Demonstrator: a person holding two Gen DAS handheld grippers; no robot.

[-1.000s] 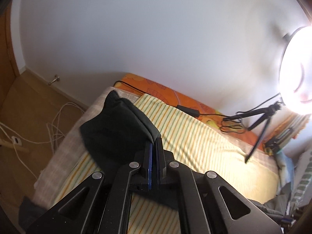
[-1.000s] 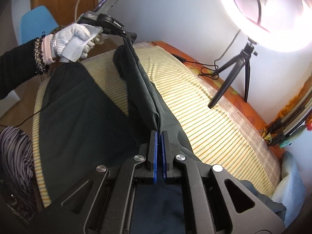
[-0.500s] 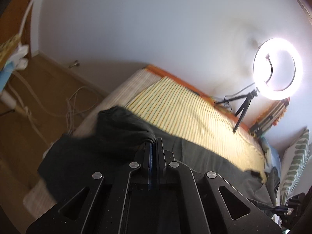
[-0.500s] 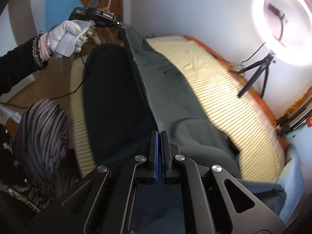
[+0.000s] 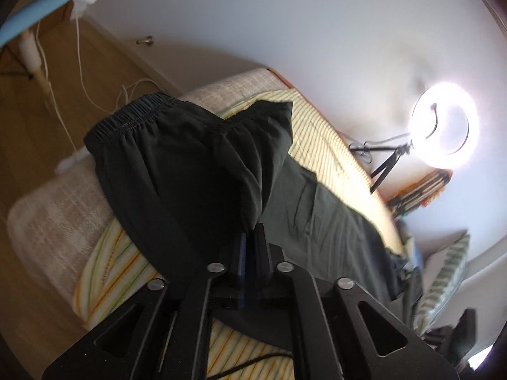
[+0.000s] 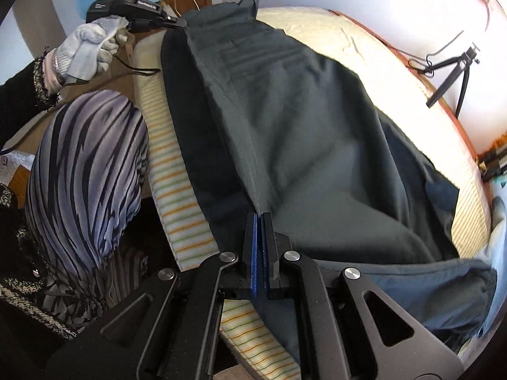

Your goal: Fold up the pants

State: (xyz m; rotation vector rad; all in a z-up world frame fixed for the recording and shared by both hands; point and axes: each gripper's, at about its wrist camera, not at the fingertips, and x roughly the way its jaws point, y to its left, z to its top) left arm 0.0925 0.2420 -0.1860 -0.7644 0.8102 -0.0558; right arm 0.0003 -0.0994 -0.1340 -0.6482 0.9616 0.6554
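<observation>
Here your left hand-held gripper has its jaws nearly together, having just eased apart a little, with a pinch of the dark pants still caught between the tips. From those tips the cloth rises ahead in a bunched fold, the gathered elastic waistband showing ahead and to the left. How much fabric sits between the jaws is hidden by the fold itself.

Your right hand-held gripper is clamped on a crease of the same pants, and a taut ridge of cloth runs from its tips up and away to the left one, which your gloved left hand holds far ahead on the left. To the right of that ridge the pants spread over the striped bed; the leg ends run down out of sight behind the gripper's frame.

A ring light on a small tripod stands beyond the bed, far right, and washes out that corner. Left of the right gripper, your striped garment is blurred.
</observation>
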